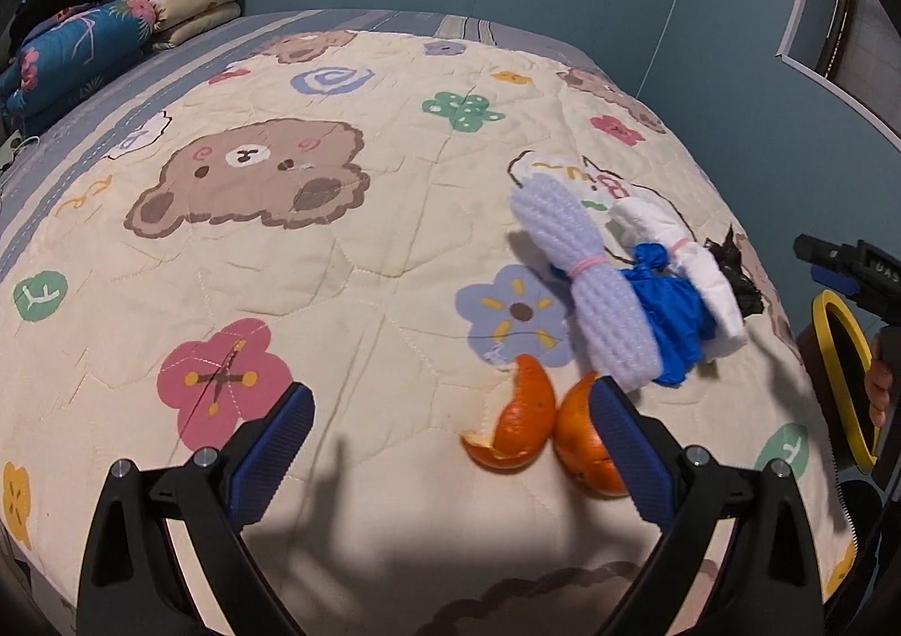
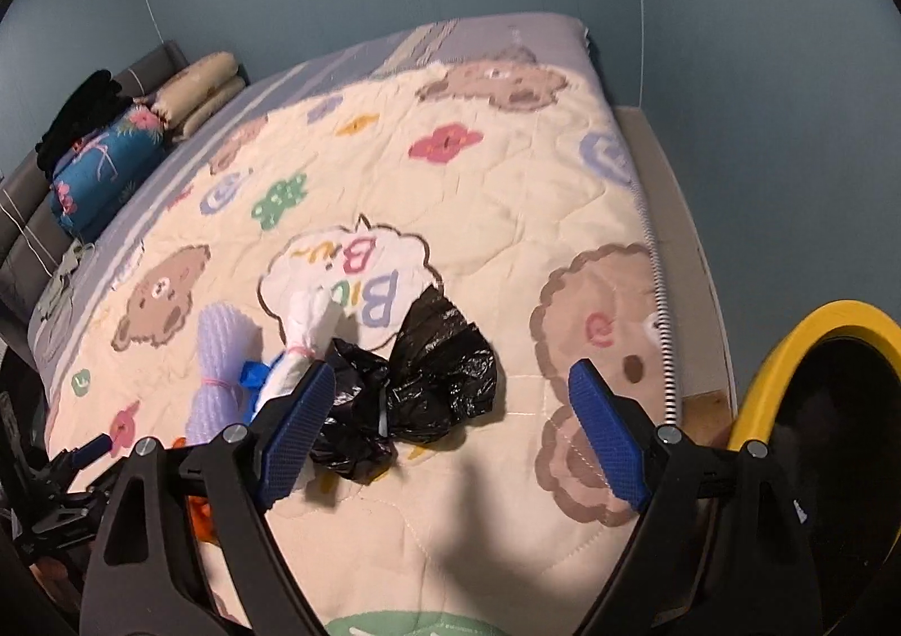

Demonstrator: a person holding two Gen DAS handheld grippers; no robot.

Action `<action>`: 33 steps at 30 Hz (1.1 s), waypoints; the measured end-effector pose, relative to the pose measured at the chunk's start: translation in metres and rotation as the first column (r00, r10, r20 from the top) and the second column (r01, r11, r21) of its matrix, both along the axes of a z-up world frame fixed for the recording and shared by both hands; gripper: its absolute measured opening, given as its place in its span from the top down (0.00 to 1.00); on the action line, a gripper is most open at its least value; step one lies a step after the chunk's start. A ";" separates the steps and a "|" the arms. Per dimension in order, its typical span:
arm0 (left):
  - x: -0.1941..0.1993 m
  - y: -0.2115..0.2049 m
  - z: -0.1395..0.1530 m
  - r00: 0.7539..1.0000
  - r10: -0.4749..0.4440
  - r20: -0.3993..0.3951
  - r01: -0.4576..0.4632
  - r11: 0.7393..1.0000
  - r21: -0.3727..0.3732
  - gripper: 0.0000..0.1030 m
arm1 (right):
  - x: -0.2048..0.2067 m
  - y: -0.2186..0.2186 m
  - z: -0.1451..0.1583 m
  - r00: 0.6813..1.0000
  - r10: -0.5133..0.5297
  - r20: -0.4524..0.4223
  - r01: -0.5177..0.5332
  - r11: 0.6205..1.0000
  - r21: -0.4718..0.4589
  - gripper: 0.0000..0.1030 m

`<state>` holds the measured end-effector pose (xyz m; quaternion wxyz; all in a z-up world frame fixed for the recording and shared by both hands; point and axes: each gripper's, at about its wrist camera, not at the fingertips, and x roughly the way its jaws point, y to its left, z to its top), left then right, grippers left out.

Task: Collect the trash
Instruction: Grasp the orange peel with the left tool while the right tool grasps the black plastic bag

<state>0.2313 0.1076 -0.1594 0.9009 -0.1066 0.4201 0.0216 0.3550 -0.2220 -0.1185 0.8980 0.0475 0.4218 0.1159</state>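
We hold both tools above the bed (image 1: pixel 338 253), where the trash lies in a loose cluster on the quilt. Our left hand-held gripper (image 1: pixel 450 444) stands wide with nothing between its pads; the orange peel (image 1: pixel 521 428) sits just ahead, one piece touching the inner side of the right-hand finger. Our right hand-held gripper (image 2: pixel 450 433) is also wide and empty, with the black plastic bag (image 2: pixel 416 383) between its fingers. The bag looks light, soft and slippery, so we judge its cinched middle the best hold. The white net bundle (image 1: pixel 597 281), blue bag (image 1: pixel 670 309) and white tissue bundle (image 1: pixel 676 253) should crush easily. The yellow-rimmed bin (image 2: pixel 811 411) waits beside the bed.
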 end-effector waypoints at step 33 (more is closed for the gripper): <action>0.024 -0.029 -0.041 0.980 -0.190 -0.058 0.187 0.980 -0.062 0.73 | 0.045 0.045 -0.065 0.985 0.070 -0.155 -0.078 0.996 -0.047 0.81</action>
